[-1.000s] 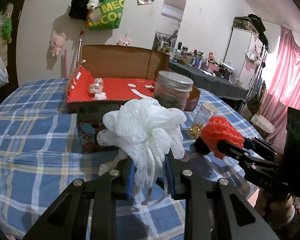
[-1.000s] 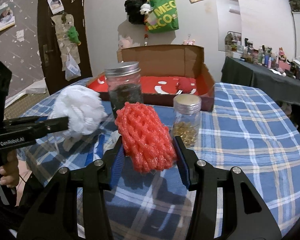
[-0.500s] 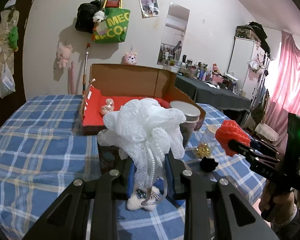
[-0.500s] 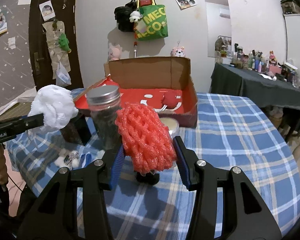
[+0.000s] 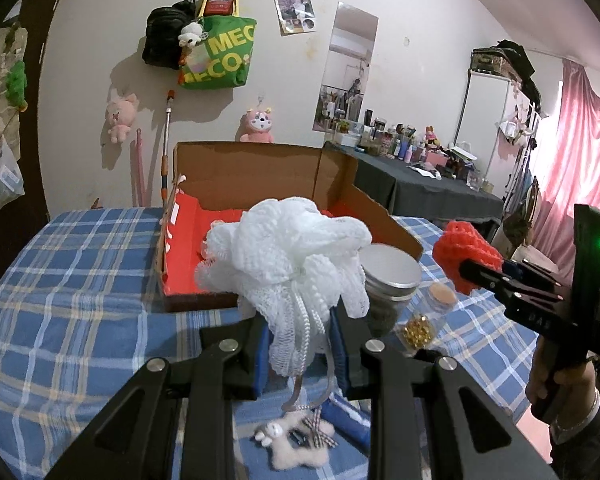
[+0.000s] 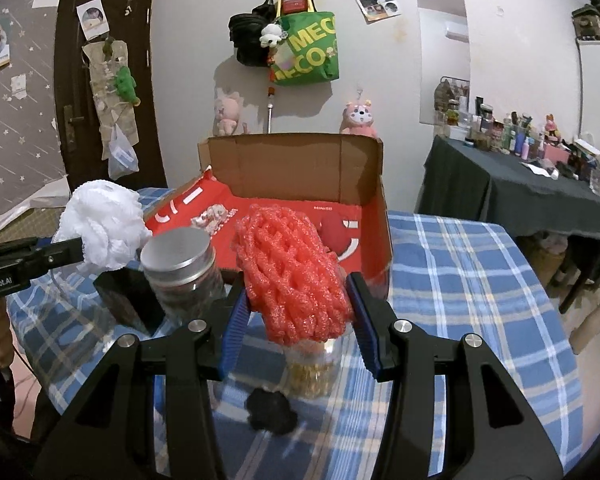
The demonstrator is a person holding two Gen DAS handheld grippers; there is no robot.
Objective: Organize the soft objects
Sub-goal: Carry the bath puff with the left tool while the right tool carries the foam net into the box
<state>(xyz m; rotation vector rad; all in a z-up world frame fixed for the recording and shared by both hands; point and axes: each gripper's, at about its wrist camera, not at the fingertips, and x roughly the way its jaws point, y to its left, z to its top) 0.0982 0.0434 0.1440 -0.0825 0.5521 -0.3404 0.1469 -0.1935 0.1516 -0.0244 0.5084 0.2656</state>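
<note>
My left gripper (image 5: 298,340) is shut on a white mesh bath pouf (image 5: 288,256) and holds it above the blue plaid table, in front of the open cardboard box (image 5: 260,176) with a red lining. My right gripper (image 6: 296,312) is shut on a red foam net sleeve (image 6: 292,272), held above a small jar of gold beads (image 6: 312,372). The box (image 6: 296,160) holds a small pink plush (image 6: 212,216) and a red soft item (image 6: 334,228). The pouf also shows in the right wrist view (image 6: 104,224), the red sleeve in the left wrist view (image 5: 464,252).
A big metal-lidded jar (image 6: 180,272) and a dark small box (image 6: 130,300) stand in front of the cardboard box. A black pom-pom (image 6: 270,408) lies near the bead jar. A small white plush (image 5: 296,444) and a blue item (image 5: 348,416) lie under my left gripper.
Both grippers have risen and moved toward the box with their loads; the jars and table items now sit lower in both views.
</note>
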